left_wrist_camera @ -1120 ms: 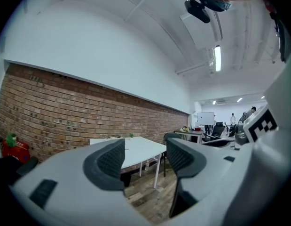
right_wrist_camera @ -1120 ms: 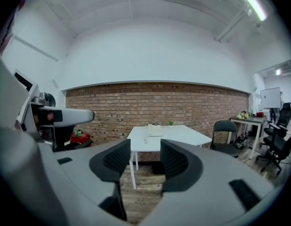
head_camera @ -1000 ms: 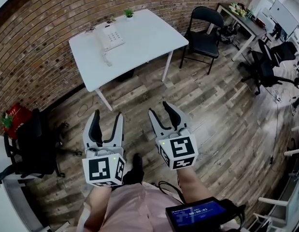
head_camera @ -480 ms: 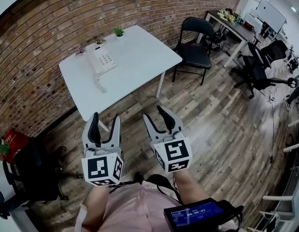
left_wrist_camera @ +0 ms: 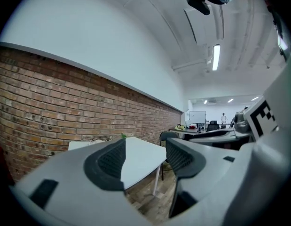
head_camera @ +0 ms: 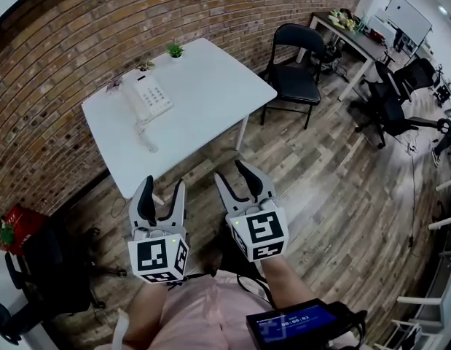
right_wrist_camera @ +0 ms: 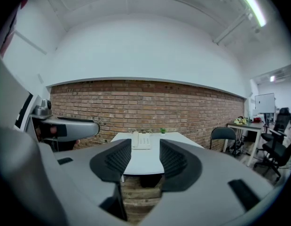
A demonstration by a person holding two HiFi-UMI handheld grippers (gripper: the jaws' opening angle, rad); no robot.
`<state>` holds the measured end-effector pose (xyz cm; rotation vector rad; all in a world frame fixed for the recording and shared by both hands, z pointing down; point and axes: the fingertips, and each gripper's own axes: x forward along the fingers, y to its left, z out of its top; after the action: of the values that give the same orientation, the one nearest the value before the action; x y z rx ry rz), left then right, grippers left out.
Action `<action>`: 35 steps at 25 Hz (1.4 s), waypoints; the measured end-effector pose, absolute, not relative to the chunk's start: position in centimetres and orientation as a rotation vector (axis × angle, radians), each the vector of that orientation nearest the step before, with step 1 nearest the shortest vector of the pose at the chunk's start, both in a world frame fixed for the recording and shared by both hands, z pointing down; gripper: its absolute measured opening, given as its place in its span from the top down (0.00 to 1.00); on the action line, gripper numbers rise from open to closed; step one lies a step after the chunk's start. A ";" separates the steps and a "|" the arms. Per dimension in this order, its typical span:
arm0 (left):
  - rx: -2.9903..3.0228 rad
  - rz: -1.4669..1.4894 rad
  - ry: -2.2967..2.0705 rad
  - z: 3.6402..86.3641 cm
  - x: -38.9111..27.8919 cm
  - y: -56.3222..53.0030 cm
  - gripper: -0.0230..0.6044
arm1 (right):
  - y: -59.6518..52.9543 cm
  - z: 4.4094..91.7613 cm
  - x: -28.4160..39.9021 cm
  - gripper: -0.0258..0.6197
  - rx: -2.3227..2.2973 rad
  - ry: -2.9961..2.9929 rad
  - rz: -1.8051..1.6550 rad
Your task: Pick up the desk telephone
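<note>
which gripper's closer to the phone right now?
Left, by a little. The left gripper is short of the table, roughly in line with the phone. The right gripper is beside it, off toward the table's right half. Neither has reached the table; both open.

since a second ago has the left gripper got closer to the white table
Yes. The left gripper moved toward the white table: its tips now overlap the near edge, where floor showed between them before.
</note>
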<state>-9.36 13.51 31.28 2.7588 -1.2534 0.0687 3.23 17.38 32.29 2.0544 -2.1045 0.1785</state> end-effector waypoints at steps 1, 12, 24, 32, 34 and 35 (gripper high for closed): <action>2.753 0.076 -1.260 31.6 -9.1 12.9 0.53 | 16.7 32.5 3.5 0.66 2.048 -2.112 0.180; 2.634 0.207 -1.378 35.1 -4.5 3.7 0.53 | 5.6 34.8 8.6 0.66 1.896 -2.234 0.249; 2.492 0.226 -1.582 35.4 0.4 -6.2 0.51 | -6.6 36.2 13.6 0.66 1.662 -2.382 0.288; 2.443 0.182 -1.700 33.7 0.0 -9.5 0.51 | -11.3 34.3 13.3 0.66 1.565 -2.470 0.226; 2.436 0.166 -1.716 33.2 -0.2 -10.2 0.51 | -12.2 33.9 13.0 0.66 1.546 -2.488 0.205; 2.433 0.161 -1.722 33.1 -0.4 -10.5 0.51 | -12.6 33.7 12.9 0.66 1.538 -2.493 0.196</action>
<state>-0.35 -10.47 33.10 2.4335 -1.7219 0.1608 12.87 -12.61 33.74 1.5379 -2.4934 0.1959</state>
